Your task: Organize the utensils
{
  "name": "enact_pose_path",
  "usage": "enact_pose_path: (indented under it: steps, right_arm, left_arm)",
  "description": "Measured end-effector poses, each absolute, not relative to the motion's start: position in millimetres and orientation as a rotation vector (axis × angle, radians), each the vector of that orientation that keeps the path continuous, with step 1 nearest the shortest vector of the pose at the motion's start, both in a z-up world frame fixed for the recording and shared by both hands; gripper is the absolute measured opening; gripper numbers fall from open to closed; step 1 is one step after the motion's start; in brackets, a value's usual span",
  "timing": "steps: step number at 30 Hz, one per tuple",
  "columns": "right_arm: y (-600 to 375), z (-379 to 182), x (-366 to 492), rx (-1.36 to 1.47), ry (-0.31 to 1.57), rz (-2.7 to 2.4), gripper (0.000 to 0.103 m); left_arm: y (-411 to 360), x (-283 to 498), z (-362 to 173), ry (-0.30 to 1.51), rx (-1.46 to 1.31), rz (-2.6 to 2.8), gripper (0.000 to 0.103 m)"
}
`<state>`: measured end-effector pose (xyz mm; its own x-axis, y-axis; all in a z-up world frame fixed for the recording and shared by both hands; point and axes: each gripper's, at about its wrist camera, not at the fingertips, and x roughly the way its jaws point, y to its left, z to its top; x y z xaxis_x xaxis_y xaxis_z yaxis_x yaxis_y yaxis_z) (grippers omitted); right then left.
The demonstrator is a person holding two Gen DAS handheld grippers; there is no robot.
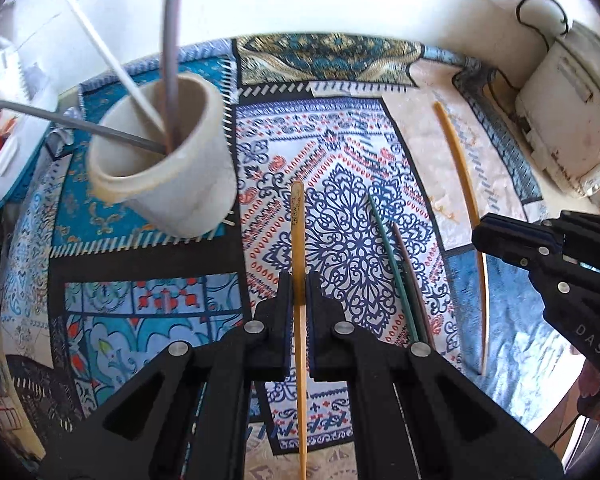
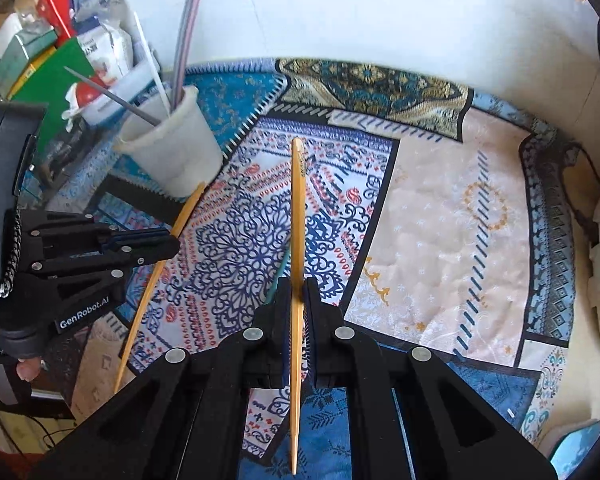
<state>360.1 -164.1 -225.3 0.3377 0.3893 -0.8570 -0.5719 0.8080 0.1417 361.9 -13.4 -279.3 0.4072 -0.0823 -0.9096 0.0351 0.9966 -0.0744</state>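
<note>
Progress looks about halfway: 4 sticks stand in the cup (image 1: 160, 152) near the cloth's (image 2: 440, 220) far left corner; left gripper (image 1: 299, 286) and right gripper (image 2: 296, 292) each clench 1 yellow chopstick (image 1: 298, 240); 2 dark sticks (image 1: 400, 280) lie mid-cloth, unplaced.
</note>
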Motion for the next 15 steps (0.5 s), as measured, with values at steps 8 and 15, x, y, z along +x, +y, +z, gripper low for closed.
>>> enact_pose_path:
  steps: [8,15]
  right_arm:
    - [-164.7,-197.4,344.5,-0.151,0.976,0.625,0.005]
    - [-167.6,-173.5,333.4,-0.130,0.910,0.630,0.000]
  left_arm:
    - [2.8,330.8,-242.8,1.056,-0.109,-0.051,0.004]
    - [15.5,307.0,-208.8,0.975,-0.153,-0.046,0.004]
